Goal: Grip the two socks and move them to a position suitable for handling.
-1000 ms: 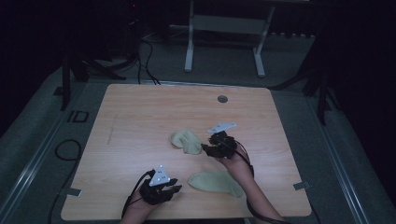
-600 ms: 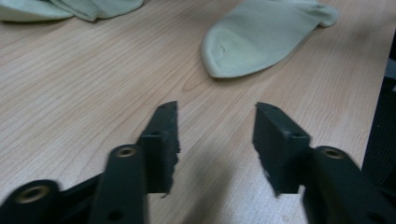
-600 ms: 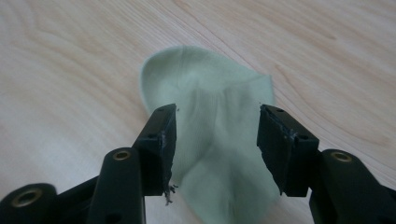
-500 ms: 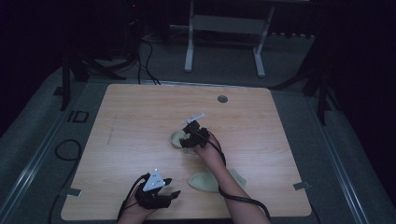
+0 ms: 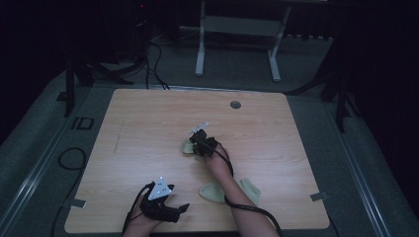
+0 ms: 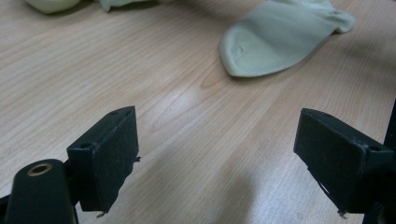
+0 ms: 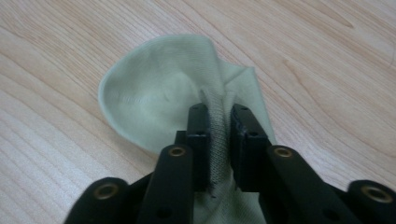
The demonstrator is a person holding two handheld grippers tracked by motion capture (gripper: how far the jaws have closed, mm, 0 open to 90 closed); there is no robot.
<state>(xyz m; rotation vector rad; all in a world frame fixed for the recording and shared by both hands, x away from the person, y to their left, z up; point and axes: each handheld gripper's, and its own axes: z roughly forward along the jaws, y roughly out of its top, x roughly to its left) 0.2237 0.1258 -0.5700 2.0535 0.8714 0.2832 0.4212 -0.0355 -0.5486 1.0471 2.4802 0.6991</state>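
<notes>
- The sock point(image 7: 159, 100) lies mid-tabletop point(image 5: 148, 123), a ridge of its knit pinched between the right gripper's point(image 7: 219, 126) fingers, which have just closed on it.
- Light, limp, stretchy cloth: it will likely sag and drape when lifted; a fold or the cuff grips best.
- Left gripper point(image 6: 217, 154) fingers apart, having just opened, nothing between them; a second sock point(image 6: 280, 37) lies ahead.

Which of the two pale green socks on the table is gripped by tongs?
The sock at the table's middle: the right tongs pinch a fold of it. The other sock, near the front edge, lies free.
</notes>
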